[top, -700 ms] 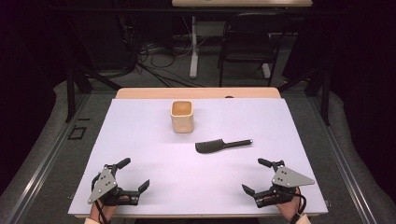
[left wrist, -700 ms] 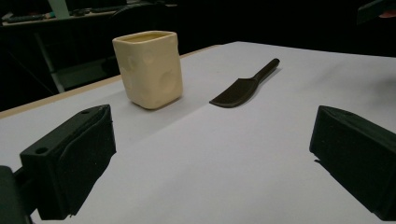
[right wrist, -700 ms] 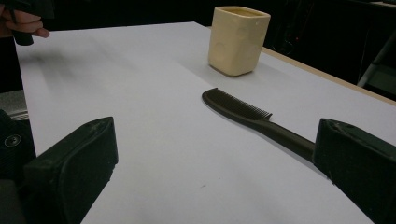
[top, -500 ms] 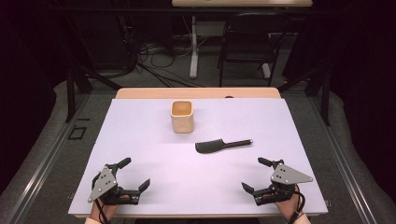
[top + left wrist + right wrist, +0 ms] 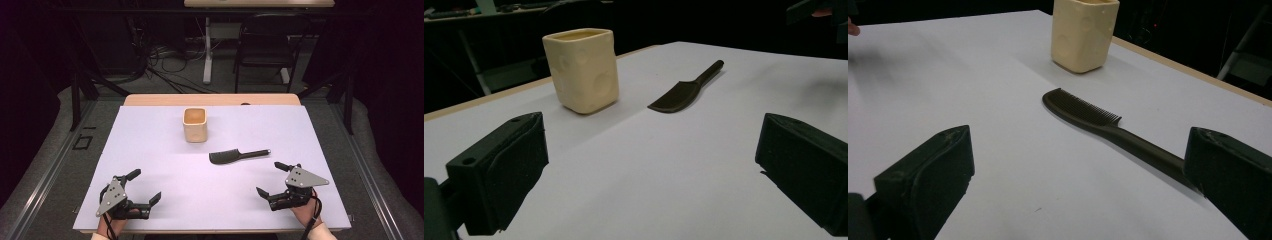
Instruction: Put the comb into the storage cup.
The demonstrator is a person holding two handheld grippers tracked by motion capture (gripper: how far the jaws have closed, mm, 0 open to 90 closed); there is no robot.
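A black comb (image 5: 237,156) lies flat on the white worktop (image 5: 150,150) just before a cream cup (image 5: 194,124), while the right claw (image 5: 266,180) and left claw (image 5: 145,186), both released, rest near, poised to reach.

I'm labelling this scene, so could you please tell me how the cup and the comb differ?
The cup is cream; the comb is black. The cup stands upright, its mouth open to the top, while the comb lies flat. The cup is squat and boxy; the comb is long and thin, its handle toward the right gripper. Both rest untouched on the white table.
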